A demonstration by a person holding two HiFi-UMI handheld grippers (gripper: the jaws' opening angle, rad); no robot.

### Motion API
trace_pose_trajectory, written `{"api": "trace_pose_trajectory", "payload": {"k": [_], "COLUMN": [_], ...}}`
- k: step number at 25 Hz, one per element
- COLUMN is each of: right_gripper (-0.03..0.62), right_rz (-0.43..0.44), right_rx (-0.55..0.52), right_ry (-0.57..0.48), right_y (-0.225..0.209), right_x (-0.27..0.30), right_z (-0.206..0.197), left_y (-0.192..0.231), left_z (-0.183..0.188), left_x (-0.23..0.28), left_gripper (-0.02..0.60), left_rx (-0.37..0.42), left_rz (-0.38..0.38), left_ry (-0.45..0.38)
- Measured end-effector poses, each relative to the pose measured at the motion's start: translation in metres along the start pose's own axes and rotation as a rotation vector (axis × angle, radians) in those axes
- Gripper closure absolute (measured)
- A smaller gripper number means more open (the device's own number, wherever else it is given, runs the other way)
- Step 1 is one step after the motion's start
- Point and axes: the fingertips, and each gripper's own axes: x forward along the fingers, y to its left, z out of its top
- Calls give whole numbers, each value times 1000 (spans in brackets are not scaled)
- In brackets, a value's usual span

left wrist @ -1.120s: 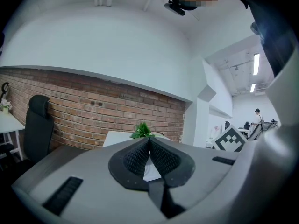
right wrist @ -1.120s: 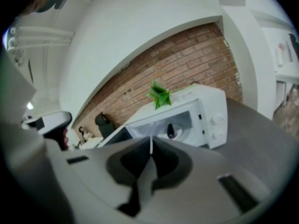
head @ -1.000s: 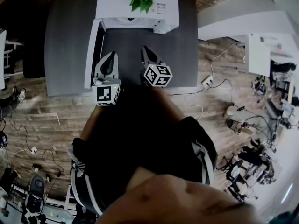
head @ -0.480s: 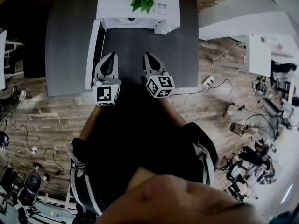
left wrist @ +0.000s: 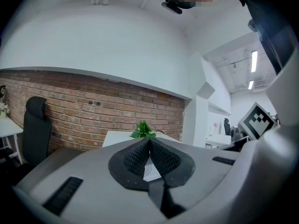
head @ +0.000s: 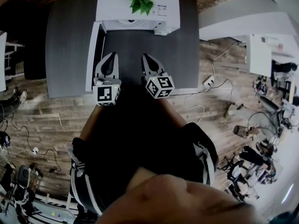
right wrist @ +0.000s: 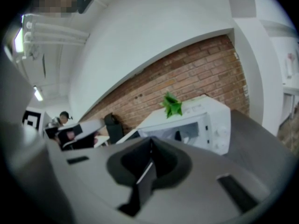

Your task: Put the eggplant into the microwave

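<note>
Hovering side by side over the dark tabletop (head: pixel 182 45), the left gripper (head: pixel 110 56) and right gripper (head: pixel 146 57) have their jaws pressed together, empty. Both point at the white microwave (head: pixel 138 8), whose door (head: pixel 92 55) stands open.

Smooth white microwave (right wrist: pixel 212 125), matt table (head: pixel 70 45)

I see strong fisheye bending with dark corners in all views. Ceiling tubes (left wrist: pixel 253 61) give bright, even light; the head view is dimmer, its bottom blurred.
</note>
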Motion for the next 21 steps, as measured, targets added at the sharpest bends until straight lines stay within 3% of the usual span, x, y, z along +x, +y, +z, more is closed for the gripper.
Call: {"api": "trace_pose_trajectory", "payload": {"k": [21], "right_gripper": [562], "right_rz": [-1], "right_rx": [4], "right_ry": [2], "right_y": [-4], "right_x": [8], "right_z": [-1], "left_y": [3], "left_z": [-2], "left_x": [9], "left_gripper": [545], "left_rx": [0], "left_rz": [-7], "left_ry": [1]}}
